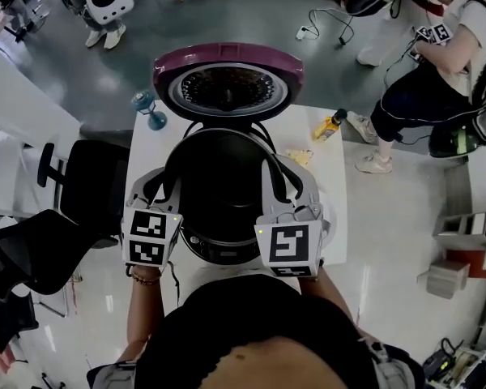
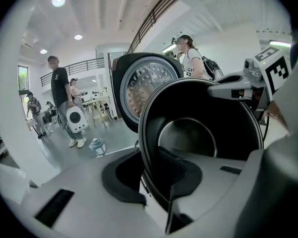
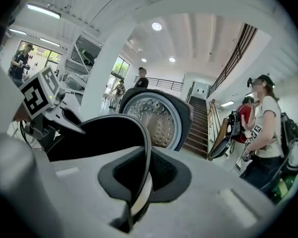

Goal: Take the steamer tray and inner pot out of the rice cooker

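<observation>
The black inner pot (image 1: pixel 220 177) hangs just above the rice cooker body (image 1: pixel 223 251), whose maroon lid (image 1: pixel 227 83) stands open behind it. My left gripper (image 1: pixel 164 183) is shut on the pot's left rim, and my right gripper (image 1: pixel 280 181) is shut on its right rim. In the left gripper view the pot (image 2: pixel 198 133) tilts toward the camera with its rim pinched in my left gripper (image 2: pixel 156 182); the lid (image 2: pixel 149 86) is behind it. In the right gripper view the pot's thin rim (image 3: pixel 145 148) runs into my right gripper (image 3: pixel 138 185), edge-on.
The cooker stands on a white table (image 1: pixel 330 186) with a yellow bottle (image 1: pixel 330 124) and a small yellow item (image 1: pixel 300 157) at its far right. A black chair (image 1: pixel 89 186) is left of the table. A person (image 1: pixel 437 79) stands at the far right.
</observation>
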Motion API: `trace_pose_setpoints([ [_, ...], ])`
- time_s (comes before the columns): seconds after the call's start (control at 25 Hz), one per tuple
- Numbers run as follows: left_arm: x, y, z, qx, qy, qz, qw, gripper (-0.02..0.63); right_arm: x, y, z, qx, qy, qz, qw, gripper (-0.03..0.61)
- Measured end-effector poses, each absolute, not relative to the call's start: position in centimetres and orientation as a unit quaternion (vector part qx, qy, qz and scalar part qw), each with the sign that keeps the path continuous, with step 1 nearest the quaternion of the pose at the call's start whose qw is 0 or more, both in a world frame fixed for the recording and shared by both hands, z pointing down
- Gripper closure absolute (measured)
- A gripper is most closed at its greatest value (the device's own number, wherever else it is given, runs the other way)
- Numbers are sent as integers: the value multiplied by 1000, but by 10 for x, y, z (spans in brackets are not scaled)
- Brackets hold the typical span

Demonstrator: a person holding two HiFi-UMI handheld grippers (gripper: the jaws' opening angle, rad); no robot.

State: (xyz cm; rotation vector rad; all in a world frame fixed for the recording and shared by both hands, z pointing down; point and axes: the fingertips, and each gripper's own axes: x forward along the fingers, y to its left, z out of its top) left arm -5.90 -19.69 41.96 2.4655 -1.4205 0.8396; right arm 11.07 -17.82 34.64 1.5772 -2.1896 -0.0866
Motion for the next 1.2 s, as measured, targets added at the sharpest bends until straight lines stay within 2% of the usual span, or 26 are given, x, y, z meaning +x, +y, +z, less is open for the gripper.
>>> trace_pose_setpoints([
  [0.52,-73,-175,357,832,-519,185,66,565,92,-160,280,528,-814,-158,184,557],
  [0.72,-87,-160,339,818,-548,166,62,571,81,-152,268,493,-827,-188,192,558],
  [0.92,-113,-134,324,792,-589,145,59,578,61,-145,255,508,-854,-98,50,558],
  [1.2,-168,-93,309,751,-644,139,40,581,6,-125,255,453,-885,-98,32,558],
])
